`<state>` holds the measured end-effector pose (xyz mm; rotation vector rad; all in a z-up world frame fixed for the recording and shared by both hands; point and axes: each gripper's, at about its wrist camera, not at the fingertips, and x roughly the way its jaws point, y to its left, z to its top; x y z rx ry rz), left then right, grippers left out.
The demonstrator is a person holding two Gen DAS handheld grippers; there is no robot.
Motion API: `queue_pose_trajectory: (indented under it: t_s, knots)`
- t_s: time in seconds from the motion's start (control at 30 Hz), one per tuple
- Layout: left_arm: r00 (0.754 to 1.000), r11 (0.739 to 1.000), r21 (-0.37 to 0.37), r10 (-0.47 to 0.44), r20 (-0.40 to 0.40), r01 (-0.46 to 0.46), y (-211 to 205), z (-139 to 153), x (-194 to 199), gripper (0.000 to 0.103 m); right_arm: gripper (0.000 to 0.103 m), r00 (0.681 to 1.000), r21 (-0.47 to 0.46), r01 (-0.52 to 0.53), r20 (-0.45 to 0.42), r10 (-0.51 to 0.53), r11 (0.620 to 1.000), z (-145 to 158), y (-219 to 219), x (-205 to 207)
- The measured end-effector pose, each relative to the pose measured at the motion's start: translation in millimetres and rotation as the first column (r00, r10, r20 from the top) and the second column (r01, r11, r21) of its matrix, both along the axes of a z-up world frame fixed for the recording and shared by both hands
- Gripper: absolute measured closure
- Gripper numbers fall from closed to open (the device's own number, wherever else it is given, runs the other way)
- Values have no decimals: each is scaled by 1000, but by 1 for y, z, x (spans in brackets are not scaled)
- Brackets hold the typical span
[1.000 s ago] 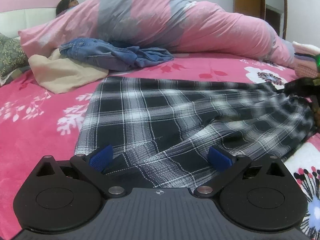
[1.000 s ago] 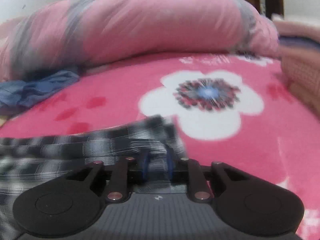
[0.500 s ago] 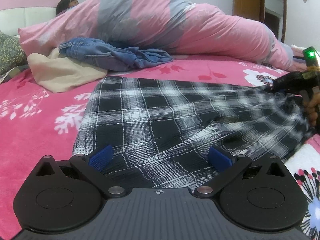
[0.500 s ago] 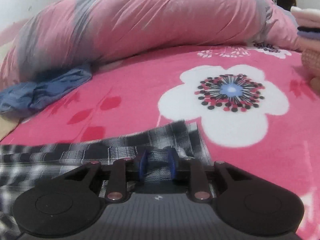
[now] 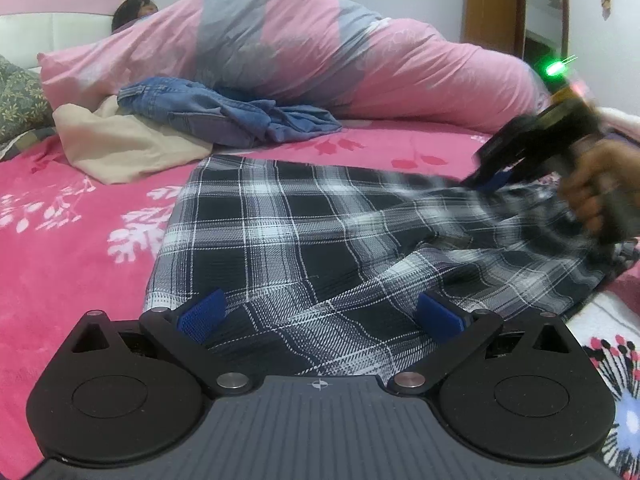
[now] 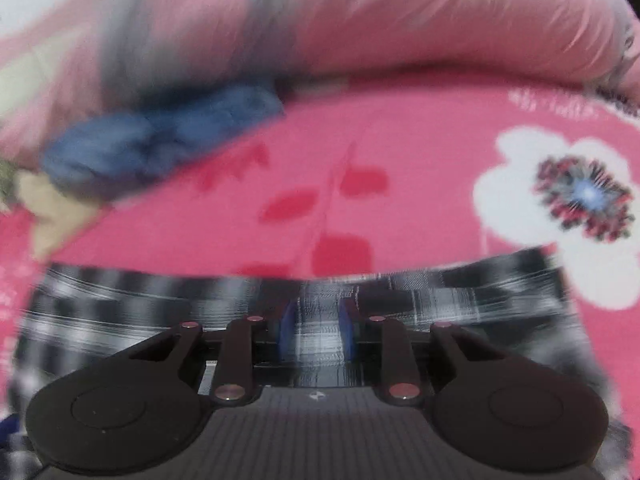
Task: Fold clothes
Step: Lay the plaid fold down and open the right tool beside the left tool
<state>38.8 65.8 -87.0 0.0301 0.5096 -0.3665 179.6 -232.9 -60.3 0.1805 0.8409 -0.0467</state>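
Note:
A black-and-white plaid garment (image 5: pixel 288 240) lies spread on the pink flowered bed (image 5: pixel 60 240). My left gripper (image 5: pixel 320 316) stands open over its near edge, blue pads wide apart, cloth below them and not pinched. In the left wrist view my right gripper (image 5: pixel 494 178), held by a hand (image 5: pixel 596 196), lifts the garment's far right corner. The blurred right wrist view shows the right gripper (image 6: pixel 316 330) shut on a bunch of plaid cloth (image 6: pixel 320 320) between its blue pads.
A blue denim garment (image 5: pixel 224 116) and a beige cloth (image 5: pixel 120 148) lie at the back left. A person lies under a pink and grey quilt (image 5: pixel 320 48) along the far side. A patterned pillow (image 5: pixel 16 100) is at the left edge.
The right gripper has carried the plaid corner leftward over the garment, rising a little. The right wrist view has swung left and blurred. The left gripper has stayed in place, open.

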Motion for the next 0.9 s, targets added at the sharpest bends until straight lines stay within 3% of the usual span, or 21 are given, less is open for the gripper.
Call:
queue_pose_trajectory:
  t_s: [0.13,0.2,0.3,0.4,0.47,0.57,0.67,0.77,0.9]
  knots:
    - [999,999,-24,-33,3,33,9,2,-4,0,78,997,8,83,3,-83,996,5,-7,14]
    - [1000,999,-37,-25,-4,25,15,5,-7,0,77,997,12,75,27,-76,997,17,-4,6]
    - [1000,996,-86,-30,-1,30,25,9,-10,0,77,997,19,-36,70,35,999,38,21,-12]
    - [1000,996,-90,-28,4,28,28,8,-11,0,77,978,58,-197,74,193,979,47,62,-15]
    - [999,997,-72,-37,-1,36,26,5,-9,0,77,954,90,-299,59,295,950,42,94,-6]
    - [999,998,-43,-50,4,50,24,1,-10,0,77,928,108,-373,17,373,922,19,138,19]
    - [998,996,-61,-57,5,57,28,-1,-11,0,77,942,101,-336,18,336,936,0,152,43]
    - [997,993,-99,-71,1,71,35,0,-10,0,77,965,165,-258,3,261,952,5,141,50]
    - [997,986,-147,-74,-9,72,41,1,-10,0,76,970,159,-243,41,240,957,28,123,16]
